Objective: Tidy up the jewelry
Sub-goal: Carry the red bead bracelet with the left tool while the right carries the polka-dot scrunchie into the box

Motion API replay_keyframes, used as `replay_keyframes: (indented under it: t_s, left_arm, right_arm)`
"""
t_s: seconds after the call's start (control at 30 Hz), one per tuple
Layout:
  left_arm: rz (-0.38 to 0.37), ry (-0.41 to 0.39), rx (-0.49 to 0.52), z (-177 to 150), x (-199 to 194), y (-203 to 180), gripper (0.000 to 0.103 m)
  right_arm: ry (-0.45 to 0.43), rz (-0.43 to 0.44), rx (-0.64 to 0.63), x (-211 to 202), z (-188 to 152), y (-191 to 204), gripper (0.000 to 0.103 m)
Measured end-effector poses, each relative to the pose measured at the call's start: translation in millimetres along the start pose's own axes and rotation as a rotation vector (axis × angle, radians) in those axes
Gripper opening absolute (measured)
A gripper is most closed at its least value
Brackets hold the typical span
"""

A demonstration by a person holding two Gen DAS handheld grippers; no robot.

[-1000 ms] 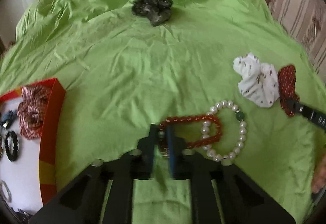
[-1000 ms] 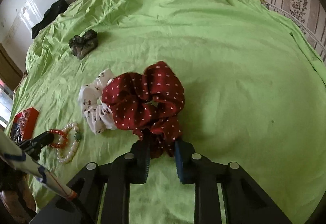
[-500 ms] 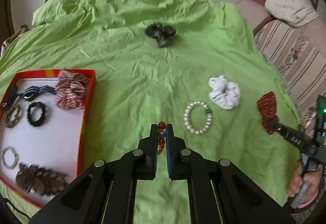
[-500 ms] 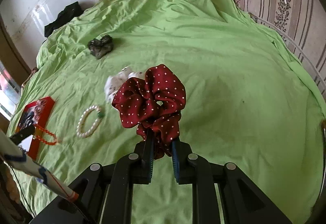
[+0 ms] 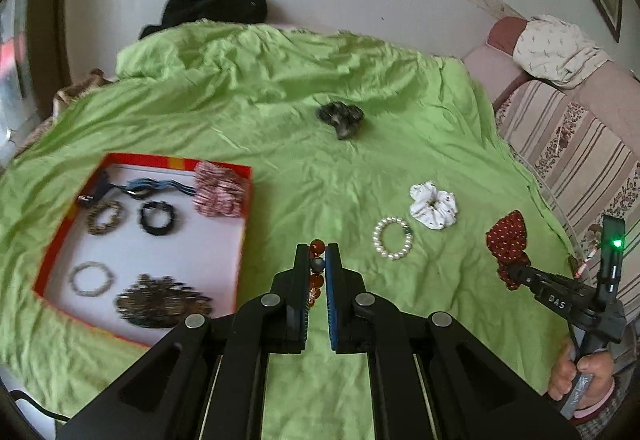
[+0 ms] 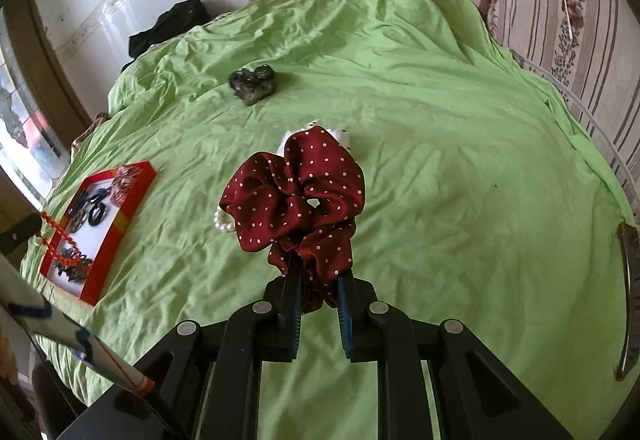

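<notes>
Now both tools loaded, tray not reached.
We see left tool [image 5: 316, 272] clamped on orange bead bracelet [image 5: 316, 246], right tool [image 6: 318, 280] clamped on red scrunchie [image 6: 296, 196]; the dangling bracelet may snag on the tray [image 5: 244, 224] rim.

Sheet [image 6: 440, 160]: we see matt, wrinkled green cloth.
Red scrunchie [image 6: 296, 196]: we see satin-glossy cloth.
Pearl bracelet [image 5: 393, 238]: we see glossy beads.

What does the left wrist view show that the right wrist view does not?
Only the left wrist view shows the whole white scrunchie and pearl bracelet. Only the right wrist view shows the orange bead string hanging from the left gripper. Both show the red tray, the dark scrunchie, and the red scrunchie in the right gripper.
</notes>
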State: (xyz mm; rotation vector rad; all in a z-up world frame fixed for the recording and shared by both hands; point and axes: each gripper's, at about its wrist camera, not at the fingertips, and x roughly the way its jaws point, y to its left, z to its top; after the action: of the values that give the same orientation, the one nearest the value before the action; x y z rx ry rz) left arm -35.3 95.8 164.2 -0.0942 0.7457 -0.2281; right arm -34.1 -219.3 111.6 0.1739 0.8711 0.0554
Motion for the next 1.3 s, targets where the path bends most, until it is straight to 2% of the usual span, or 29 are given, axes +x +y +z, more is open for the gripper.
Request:
replay_keyframes:
  t_s: [0.2,0.43,0.67,1.03,1.3]
  left_arm:
    - [0.083,-0.054,-0.046,-10.1,-23.4,28.8,0.007]
    - [0.177,-0.077,-0.109,-26.0,-37.8,66.8,0.007]
    - [0.188,-0.100,-0.182,-25.4,-47.4,104.2,0.007]
    - [0.170,-0.122,-0.182,3.5,-37.9,131.8,0.007]
    - [0.215,-0.111,-0.148,25.6,-12.4,142.6,0.007]
  right_arm:
    - [-0.005,0.010,-0.013,-8.5,-5.2,14.4,0.017]
    - [0.021,0.020,-0.066,-6.3,-11.6,40.8,0.017]
    - [0.037,0.040,-0.124,-0.9,-12.5,73.7,0.017]
    - [0.077,0.057,-0.204,18.0,-13.4,125.1,0.017]
    - [0.108,0.070,-0.267,31.0,-12.4,166.8,0.017]
